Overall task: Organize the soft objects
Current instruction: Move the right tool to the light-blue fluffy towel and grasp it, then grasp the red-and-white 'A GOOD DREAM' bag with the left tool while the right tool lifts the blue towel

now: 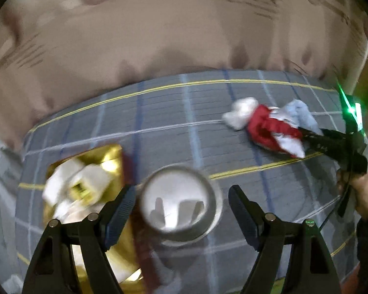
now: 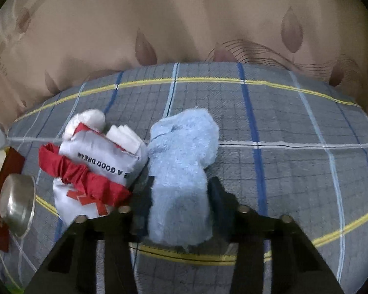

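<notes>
Left wrist view, left gripper (image 1: 181, 210): fingers spread wide and holding nothing; a round metal bowl (image 1: 181, 202) sits on the bed between them.
Left wrist view, box: a gold box (image 1: 105, 156) with white items in it lies just left of the bowl, toward the bed's left edge; it is blurred, so nothing on it can be read.
Left wrist view, task things: the blue plush toy (image 1: 300, 112) and the white and red pouch (image 1: 269, 127) lie well apart from this gripper, toward the right edge of the plaid bedsheet (image 1: 159, 122).
Left wrist view, nearer hand: the right gripper (image 1: 316, 134) is at the soft things; the left is far from them.
Right wrist view, right gripper (image 2: 180, 196): fingers closed to a narrow gap around the lower end of the blue plush toy (image 2: 181, 161).
Right wrist view, long axis: the toy runs straight away from the gripper toward the bed's far edge, in line with the fingers.
Right wrist view, neighbour: the white and red pouch (image 2: 98, 169) touches the toy's left side, so lifting the toy will probably disturb it.
Right wrist view, writing: the pouch reads "A GOOD DREAM", seen upside down; the words before it are hidden.
Right wrist view, far left: the metal bowl (image 2: 17, 203) rests near the bed's left edge.
</notes>
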`<state>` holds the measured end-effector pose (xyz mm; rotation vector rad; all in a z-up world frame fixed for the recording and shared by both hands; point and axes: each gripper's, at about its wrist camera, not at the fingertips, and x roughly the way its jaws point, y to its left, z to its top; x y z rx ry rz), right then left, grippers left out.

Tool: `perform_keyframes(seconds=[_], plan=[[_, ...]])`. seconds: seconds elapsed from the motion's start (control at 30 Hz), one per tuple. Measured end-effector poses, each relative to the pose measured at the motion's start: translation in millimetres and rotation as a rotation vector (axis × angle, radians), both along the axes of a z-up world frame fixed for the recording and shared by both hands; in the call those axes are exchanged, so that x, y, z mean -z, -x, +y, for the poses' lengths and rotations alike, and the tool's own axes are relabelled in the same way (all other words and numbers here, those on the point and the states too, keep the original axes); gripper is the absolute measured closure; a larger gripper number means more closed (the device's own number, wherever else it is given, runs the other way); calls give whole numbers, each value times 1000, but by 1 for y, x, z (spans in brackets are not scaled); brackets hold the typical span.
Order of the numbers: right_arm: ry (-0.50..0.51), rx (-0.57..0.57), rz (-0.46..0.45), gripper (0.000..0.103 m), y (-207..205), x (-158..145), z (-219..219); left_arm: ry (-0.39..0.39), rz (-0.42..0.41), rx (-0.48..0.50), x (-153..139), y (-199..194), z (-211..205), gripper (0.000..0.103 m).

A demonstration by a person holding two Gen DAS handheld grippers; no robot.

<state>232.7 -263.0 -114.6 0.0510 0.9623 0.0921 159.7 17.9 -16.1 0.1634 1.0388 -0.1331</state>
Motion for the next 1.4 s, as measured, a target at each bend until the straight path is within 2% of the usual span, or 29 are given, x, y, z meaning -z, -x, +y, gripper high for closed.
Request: perform_keyframes(seconds=[0.07,0.13,0.3,0.53,0.67,0.8,1.0,1.07,1.1,1.2,1.4], plan=[[3,-25,-6,81,1,2,0,12,7,29,6,-11,-20,23],[8,-41,-16,83,7,0,1,38,12,41,10,-22,-37,23],[31,-50,-33,83,41,-8,0,84,53,53,21,-48,-69,23],[48,-68,-31,84,99,-4,5,160,91,54,32,-72,-105,23],[52,-66,-56,83,105,0,10,182,103,40,42,-90,-117,23],[4,-52,-45,82,102,3,5,169,107,18,57,-107,-125,23],[-22,-51,-43,80,100,3,0,181,134,33,74,-110,-131,24],[-13,-56,-43,79,100,3,2,200,152,50,75,-107,-131,64],[-8,-57,-43,79,100,3,2,220,168,58,75,-104,-130,65],[-5,-59,-43,79,100,3,3,187,146,92,66,-92,-133,80],[9,-58,-43,79,101,2,7,111,90,157,46,-58,-130,84]])
